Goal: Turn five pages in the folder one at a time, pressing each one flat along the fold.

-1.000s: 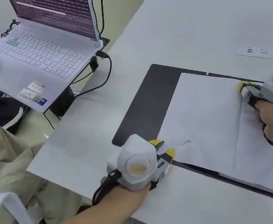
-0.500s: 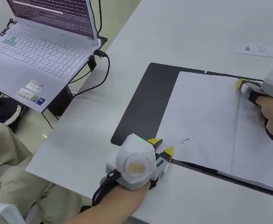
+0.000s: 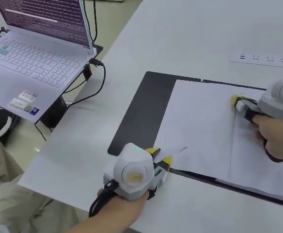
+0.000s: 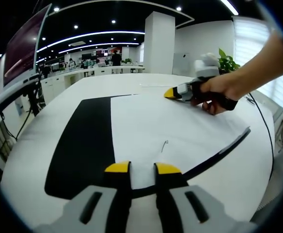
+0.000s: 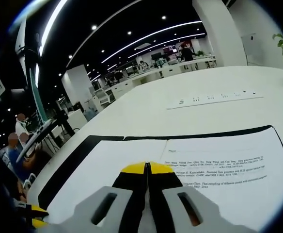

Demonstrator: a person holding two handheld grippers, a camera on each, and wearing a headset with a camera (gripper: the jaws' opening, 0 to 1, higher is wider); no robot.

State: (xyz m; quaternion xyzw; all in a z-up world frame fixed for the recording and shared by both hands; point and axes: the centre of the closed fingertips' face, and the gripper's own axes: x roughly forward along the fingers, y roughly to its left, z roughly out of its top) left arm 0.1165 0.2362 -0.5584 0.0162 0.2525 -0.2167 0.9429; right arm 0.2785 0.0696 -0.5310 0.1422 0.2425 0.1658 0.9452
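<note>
The folder [image 3: 141,111] lies open on the white table, its black cover showing at the left, with a white page [image 3: 199,121] turned over it. My right gripper [image 3: 237,101] is shut, its yellow tips pressed on the paper at the fold [image 3: 232,145] near the far edge. In the right gripper view its jaws [image 5: 147,167] meet over the printed page [image 5: 228,160]. My left gripper [image 3: 159,156] rests at the page's near edge, jaws slightly apart with nothing between them. In the left gripper view [image 4: 142,168] the page edge [image 4: 146,145] lies just ahead and the right gripper [image 4: 173,93] works beyond.
An open laptop [image 3: 30,58] sits on a stand at the far left with a black cable [image 3: 95,82] running to it. A white power strip [image 3: 262,59] lies beyond the folder. The table's edge [image 3: 59,141] runs close to the left of the folder.
The head camera has shifted. My right gripper has slid a little nearer along the fold. The left gripper stays at the page's near edge.
</note>
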